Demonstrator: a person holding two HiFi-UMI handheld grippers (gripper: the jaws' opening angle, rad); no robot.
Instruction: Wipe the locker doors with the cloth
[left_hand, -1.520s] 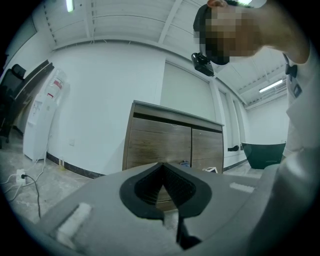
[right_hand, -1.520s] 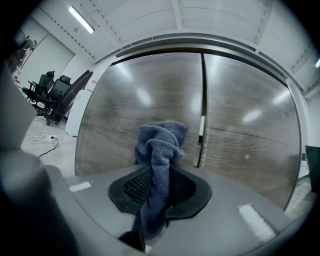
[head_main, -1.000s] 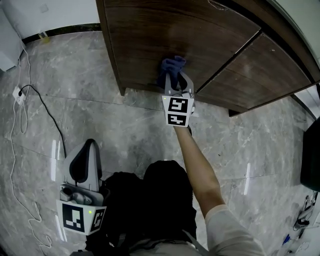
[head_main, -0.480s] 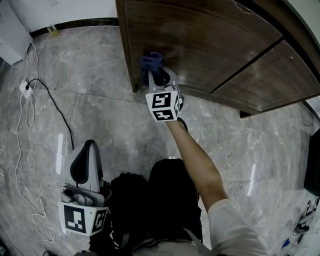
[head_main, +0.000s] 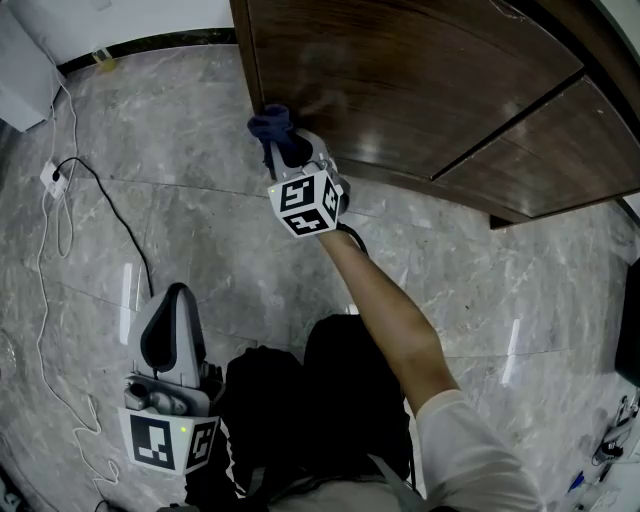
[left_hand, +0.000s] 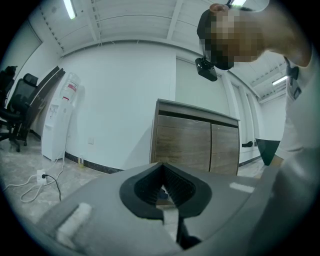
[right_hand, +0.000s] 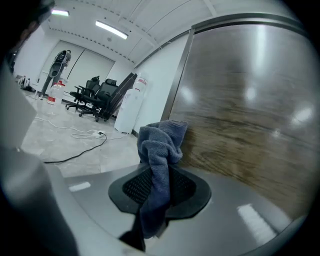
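The locker's dark brown wooden door fills the top of the head view. My right gripper is shut on a blue cloth, which it presses against the door's lower left corner. In the right gripper view the cloth bunches up out of the right gripper, with the wood door just to its right. My left gripper hangs low at the left, away from the locker, shut and with nothing in it. The left gripper view shows the left gripper pointing at the two-door locker some way off.
A second locker door lies to the right. A black cable and a white power strip lie on the grey marble floor at the left. A white water dispenser stands by the wall, with office chairs beyond.
The right gripper has slid left along the bottom of the door with the cloth, from near the doors' seam to the left edge. The left gripper has barely moved.
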